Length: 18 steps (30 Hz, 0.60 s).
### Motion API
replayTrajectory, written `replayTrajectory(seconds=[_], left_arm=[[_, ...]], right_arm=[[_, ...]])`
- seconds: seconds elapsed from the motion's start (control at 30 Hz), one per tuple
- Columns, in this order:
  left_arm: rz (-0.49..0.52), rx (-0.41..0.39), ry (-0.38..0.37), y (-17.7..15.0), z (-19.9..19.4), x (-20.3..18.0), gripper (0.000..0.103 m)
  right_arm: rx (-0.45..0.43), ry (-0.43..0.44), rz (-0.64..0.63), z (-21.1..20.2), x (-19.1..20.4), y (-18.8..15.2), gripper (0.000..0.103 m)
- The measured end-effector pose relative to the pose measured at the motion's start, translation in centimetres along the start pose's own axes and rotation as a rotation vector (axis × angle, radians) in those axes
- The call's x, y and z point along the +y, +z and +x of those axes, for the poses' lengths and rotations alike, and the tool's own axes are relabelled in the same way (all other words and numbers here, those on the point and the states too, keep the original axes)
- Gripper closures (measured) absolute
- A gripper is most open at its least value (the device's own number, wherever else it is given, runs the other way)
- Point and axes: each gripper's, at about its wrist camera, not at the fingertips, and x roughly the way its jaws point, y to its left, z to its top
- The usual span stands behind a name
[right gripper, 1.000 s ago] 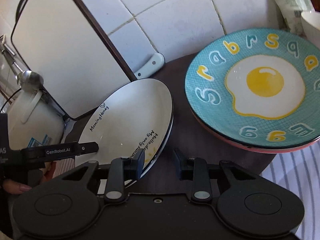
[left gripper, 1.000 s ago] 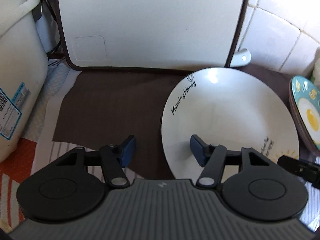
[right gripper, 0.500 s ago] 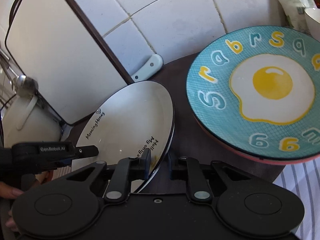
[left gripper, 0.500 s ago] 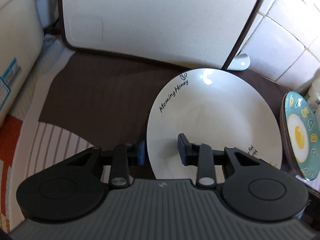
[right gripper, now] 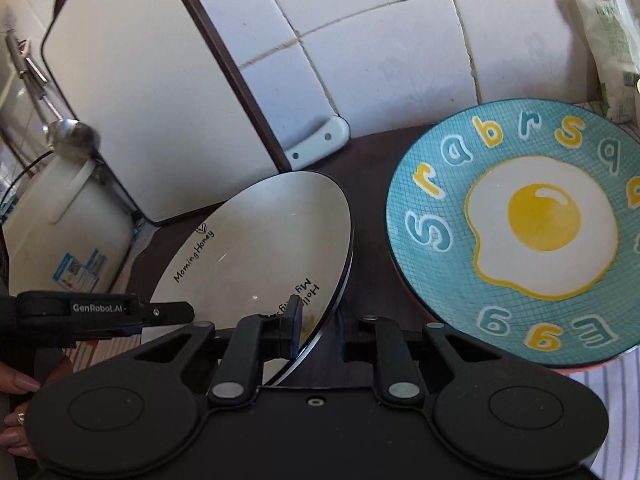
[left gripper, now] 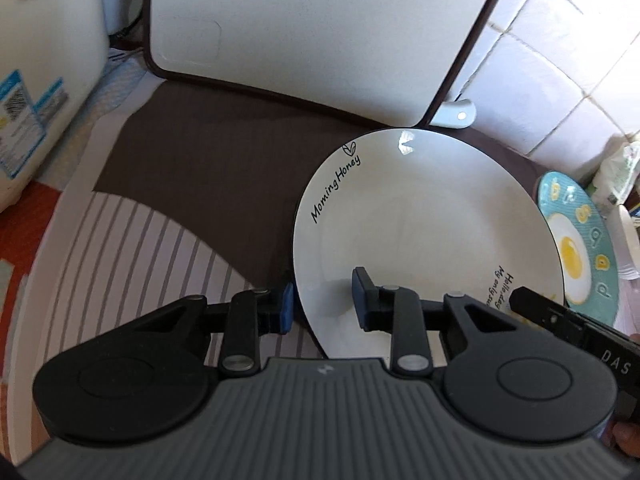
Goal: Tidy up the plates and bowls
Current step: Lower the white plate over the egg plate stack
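white plate [left gripper: 424, 232]: tilted over brown mat [left gripper: 200, 168] beside egg plate [right gripper: 516, 232] | left gripper [left gripper: 322, 304]: jaws closing across its near rim (pads straddle it) | right gripper [right gripper: 320, 328]: clamped on opposite rim

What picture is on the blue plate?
A fried egg with letters around it on the blue plate, clearest from the right wrist.

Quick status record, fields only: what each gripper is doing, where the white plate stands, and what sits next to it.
left gripper: jaws closing across the near rim of the white plate, one finger on each side
right gripper: shut on the white plate's opposite rim
white plate: tilted, one edge raised off the brown mat
egg plate: flat on the mat, apart from the white plate
behind: white board leaning on the tiled wall
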Motion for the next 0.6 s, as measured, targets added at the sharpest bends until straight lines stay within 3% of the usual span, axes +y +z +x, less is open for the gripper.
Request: replayTrajectory(seconds=[0.23, 0.37, 0.5, 0.6], left_arm=[[0.025, -0.037, -0.042, -0.4, -4.7, -2.0, 0.076], [0.095, -0.046, -0.082, -0.4, -6.9, -3.9, 0.076], [0.121, -0.046, -0.138, -0.2, -8.0, -6.4, 0.076], [0.124, -0.056, -0.176, 0.1, -8.1, -8.1, 0.076]], right_arm=[[-0.036, 0.036, -0.045, -4.0, 0.7, 0.5, 0.081], [-0.070, 0.045, -0.064, -7.2, 0.6, 1.2, 0.081], [-0.096, 0.053, 0.037, -10.4, -0.8, 2.2, 0.081], [-0.135, 0.022, 0.035, -12.8, -1.2, 2.9, 0.081]])
